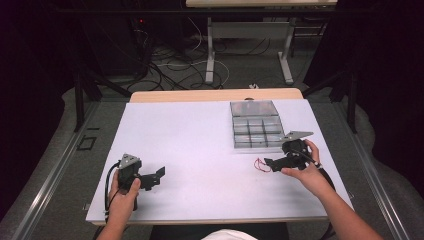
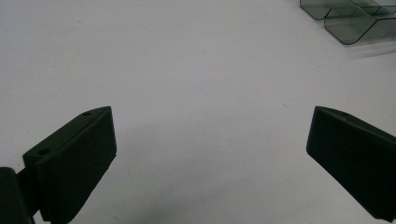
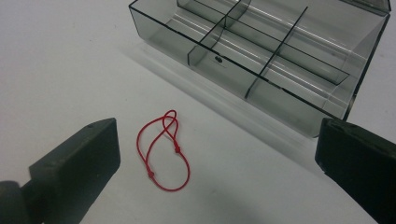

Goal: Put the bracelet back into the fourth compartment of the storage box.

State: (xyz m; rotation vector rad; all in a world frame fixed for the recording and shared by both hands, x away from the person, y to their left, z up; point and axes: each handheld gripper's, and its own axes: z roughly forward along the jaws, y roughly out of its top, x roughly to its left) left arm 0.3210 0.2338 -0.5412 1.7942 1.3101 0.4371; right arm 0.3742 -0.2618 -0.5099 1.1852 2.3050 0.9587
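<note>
Centrally listed: red cord (image 3: 163,149), a knotted loop twisted over itself, lying flat on the white table (image 1: 200,140), just beside the near wall of the clear divided box (image 3: 261,51), apart from it. Right gripper (image 1: 272,163): jaws spread wide, cord between them and ahead, untouched. Left gripper (image 1: 159,174): jaws spread wide, nothing between them, bare surface ahead, box corner (image 2: 355,18) far off. Box sits near the table's far right edge; broad open surface lies left of it.
</note>
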